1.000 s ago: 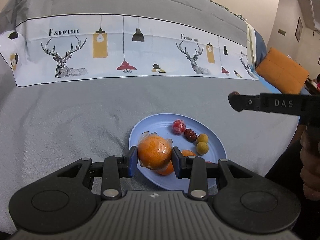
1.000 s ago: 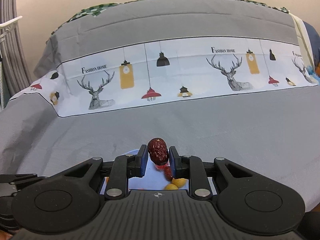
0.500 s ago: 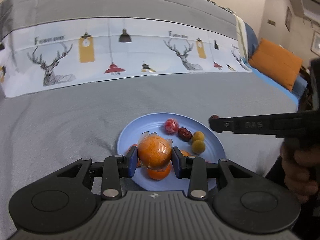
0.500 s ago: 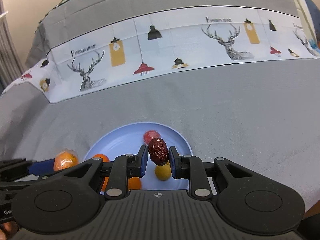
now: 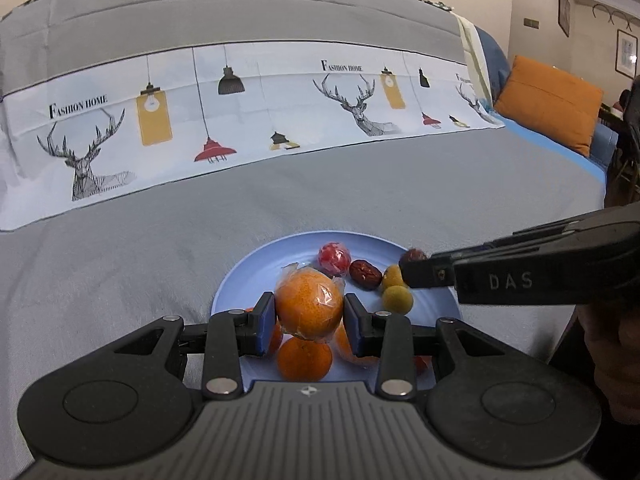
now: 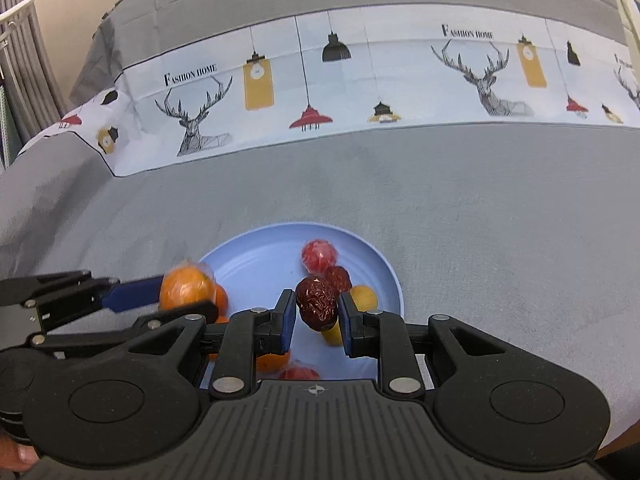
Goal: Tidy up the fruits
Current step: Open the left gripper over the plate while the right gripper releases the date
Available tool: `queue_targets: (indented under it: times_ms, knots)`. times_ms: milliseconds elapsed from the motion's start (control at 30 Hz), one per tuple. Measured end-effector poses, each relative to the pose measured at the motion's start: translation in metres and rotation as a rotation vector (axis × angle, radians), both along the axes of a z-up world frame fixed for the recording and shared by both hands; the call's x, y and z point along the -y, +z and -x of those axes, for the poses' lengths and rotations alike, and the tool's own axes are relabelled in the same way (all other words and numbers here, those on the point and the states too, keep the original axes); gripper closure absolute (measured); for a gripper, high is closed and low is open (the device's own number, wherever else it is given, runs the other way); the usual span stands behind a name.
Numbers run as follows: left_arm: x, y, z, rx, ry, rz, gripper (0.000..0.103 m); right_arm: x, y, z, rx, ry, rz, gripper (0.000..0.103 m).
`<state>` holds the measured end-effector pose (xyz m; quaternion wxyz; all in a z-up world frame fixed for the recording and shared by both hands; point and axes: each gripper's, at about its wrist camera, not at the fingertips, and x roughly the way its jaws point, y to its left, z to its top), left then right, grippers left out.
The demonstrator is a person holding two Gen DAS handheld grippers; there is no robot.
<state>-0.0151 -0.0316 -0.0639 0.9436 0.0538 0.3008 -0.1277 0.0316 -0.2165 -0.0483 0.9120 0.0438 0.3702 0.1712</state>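
Observation:
A blue plate point(image 5: 260, 270) point(image 6: 256, 252) lies on the grey cloth and holds oranges, a red wrapped fruit point(image 5: 334, 258), a dark red date point(image 5: 365, 275) and two small yellow fruits point(image 5: 397, 299). My left gripper point(image 5: 309, 316) is shut on a plastic-wrapped orange point(image 5: 309, 306) and holds it over the near side of the plate, above another orange point(image 5: 305, 360). My right gripper point(image 6: 316, 310) is shut on a wrinkled red date point(image 6: 316, 303), held over the plate's right part. It enters the left wrist view point(image 5: 416, 266) from the right.
The grey cloth point(image 5: 140, 260) has a white printed band point(image 5: 240, 100) with deer and lamps behind the plate. An orange cushion point(image 5: 548, 114) lies at the far right. A hand point(image 5: 616, 344) holds the right gripper's handle.
Both grippers have moved in over the plate with their fruits. The right gripper has come further left and lower, closer to the fruits on the plate.

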Motion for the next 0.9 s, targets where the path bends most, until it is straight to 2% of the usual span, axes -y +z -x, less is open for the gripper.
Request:
queue_targets:
  times_ms: [33, 67, 100, 133, 233, 367, 500, 600, 700, 767, 800, 867, 900]
  knots:
    - [0.001, 0.0, 0.001, 0.009, -0.005, -0.007, 0.063, 0.0, -0.002, -0.001, -0.011, 0.001, 0.001, 0.079]
    - [0.002, 0.001, 0.001, 0.017, -0.01, -0.013, 0.062, -0.001, -0.003, -0.002, -0.019, 0.001, 0.009, 0.074]
    - [0.003, 0.002, 0.003, 0.025, -0.017, -0.015, 0.061, -0.002, -0.004, -0.003, -0.021, -0.001, 0.017, 0.062]
    - [0.004, 0.003, 0.004, 0.036, -0.021, -0.017, 0.06, -0.002, -0.005, -0.002, -0.018, -0.005, 0.023, 0.055]
    - [0.002, 0.006, 0.006, 0.049, -0.017, -0.015, 0.057, -0.001, -0.004, -0.002, -0.009, -0.021, 0.026, 0.047]
    - [-0.002, 0.008, 0.008, 0.041, 0.003, -0.026, 0.057, 0.002, -0.003, -0.001, 0.001, -0.044, 0.03, 0.045]
    - [-0.011, 0.015, 0.013, -0.005, 0.055, -0.04, 0.057, 0.007, -0.003, 0.0, 0.002, -0.09, 0.044, 0.043]
    - [-0.025, 0.025, 0.018, -0.047, 0.12, -0.017, 0.057, 0.014, -0.01, -0.006, -0.05, -0.161, 0.069, 0.043]
    - [-0.04, 0.03, 0.027, -0.113, 0.17, 0.031, 0.057, 0.023, -0.022, -0.013, -0.137, -0.205, 0.05, 0.044]
    - [-0.048, 0.031, 0.035, -0.144, 0.181, 0.04, 0.057, 0.022, -0.028, -0.015, -0.172, -0.194, 0.045, 0.057]
    - [-0.052, 0.031, 0.038, -0.153, 0.182, 0.045, 0.057, 0.02, -0.03, -0.015, -0.181, -0.175, 0.046, 0.07]
    - [-0.058, 0.035, 0.041, -0.155, 0.189, 0.076, 0.057, 0.013, -0.033, -0.016, -0.191, -0.144, 0.049, 0.078]
    - [-0.059, 0.036, 0.041, -0.15, 0.196, 0.083, 0.057, 0.009, -0.035, -0.017, -0.188, -0.143, 0.069, 0.078]
